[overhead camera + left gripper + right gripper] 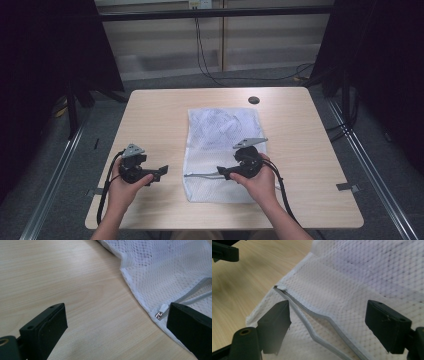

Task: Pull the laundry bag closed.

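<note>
A white mesh laundry bag lies flat in the middle of the wooden table. Its grey zipper gapes partly open near the front end. My right gripper hovers over that end, pointing left. In the right gripper view its jaws stand open on either side of the parted zipper tapes, pressing nothing. The white zipper pull sits at the bag's left edge. My left gripper is open above bare wood left of the bag. The left gripper view shows the pull just beyond its right jaw.
A round black grommet sits near the table's far edge. Cables trail from both grippers toward the front edge. Dark curtains and metal frame rails flank the table, and wires hang down the wall behind.
</note>
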### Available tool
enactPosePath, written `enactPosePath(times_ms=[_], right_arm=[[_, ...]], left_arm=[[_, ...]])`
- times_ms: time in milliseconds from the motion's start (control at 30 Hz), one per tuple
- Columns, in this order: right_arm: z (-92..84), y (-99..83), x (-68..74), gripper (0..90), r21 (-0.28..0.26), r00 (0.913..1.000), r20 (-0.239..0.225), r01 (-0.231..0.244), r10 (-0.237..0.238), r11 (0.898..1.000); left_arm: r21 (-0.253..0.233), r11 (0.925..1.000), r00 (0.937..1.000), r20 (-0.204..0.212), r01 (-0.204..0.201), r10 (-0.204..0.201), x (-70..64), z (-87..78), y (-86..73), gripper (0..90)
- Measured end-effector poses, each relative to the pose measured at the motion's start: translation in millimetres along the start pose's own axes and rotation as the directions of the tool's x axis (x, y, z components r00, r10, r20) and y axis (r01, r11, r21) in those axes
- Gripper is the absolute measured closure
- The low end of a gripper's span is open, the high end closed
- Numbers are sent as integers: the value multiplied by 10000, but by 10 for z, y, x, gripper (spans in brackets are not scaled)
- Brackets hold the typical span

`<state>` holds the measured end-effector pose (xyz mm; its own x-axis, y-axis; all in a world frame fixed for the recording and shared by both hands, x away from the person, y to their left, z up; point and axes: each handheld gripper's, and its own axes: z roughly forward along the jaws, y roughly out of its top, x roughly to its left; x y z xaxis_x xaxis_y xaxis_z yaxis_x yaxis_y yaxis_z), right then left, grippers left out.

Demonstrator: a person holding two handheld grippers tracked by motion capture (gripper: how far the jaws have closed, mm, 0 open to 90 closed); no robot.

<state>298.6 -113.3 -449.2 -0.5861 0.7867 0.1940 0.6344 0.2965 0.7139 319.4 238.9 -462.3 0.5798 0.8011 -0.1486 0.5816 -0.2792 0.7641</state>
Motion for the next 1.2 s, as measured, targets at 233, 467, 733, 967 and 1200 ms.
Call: enactPosePath(times_ms=[233,467,733,967,1200], right_arm=[[98,57,85,243,-92,9996,-265,40,-43,9999],[228,113,185,266,78,9983,-578,-25,29,10000],[368,136,282,280,386,9966,-819,-24,56,9993],[445,155,337,304,362,9947,-1013,-112,148,9993],[512,169,365,338,423,9934,-1124,-197,244,9989]], left_arm=[[17,10000,10000,12,14,-14,-1,0,-4,28],[66,10000,10000,57,-42,41,-18,0,-5,30],[51,10000,9999,123,-10,9,-22,-7,-12,30],[66,10000,9999,121,-23,22,-10,-11,-13,30],[3,10000,9997,237,17,-17,5,-14,-15,30]])
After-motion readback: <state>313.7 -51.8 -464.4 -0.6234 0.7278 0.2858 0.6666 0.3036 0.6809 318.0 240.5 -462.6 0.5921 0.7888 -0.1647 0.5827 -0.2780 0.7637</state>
